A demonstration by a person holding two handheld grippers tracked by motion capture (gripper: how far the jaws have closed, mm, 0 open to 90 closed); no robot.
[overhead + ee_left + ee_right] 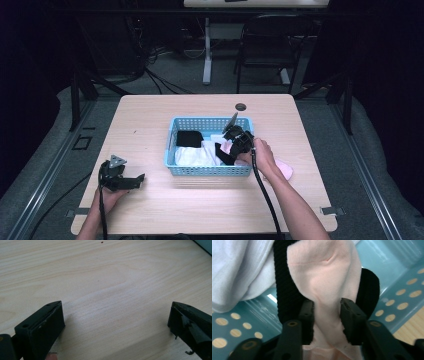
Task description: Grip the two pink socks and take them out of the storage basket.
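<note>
Right tongs pinching a pale pink sock over the blue basket, against black cloth and white cloth; left tongs spread wide, low over bare wooden surface.

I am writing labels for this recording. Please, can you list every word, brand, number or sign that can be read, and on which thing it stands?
There is none to read.
Blue basket: no label, only round holes.
Pink cloth, white cloth, black cloth: no tag or print.
Left gripper and right gripper: no markings on the jaws.
Table: bare wood grain.
</note>
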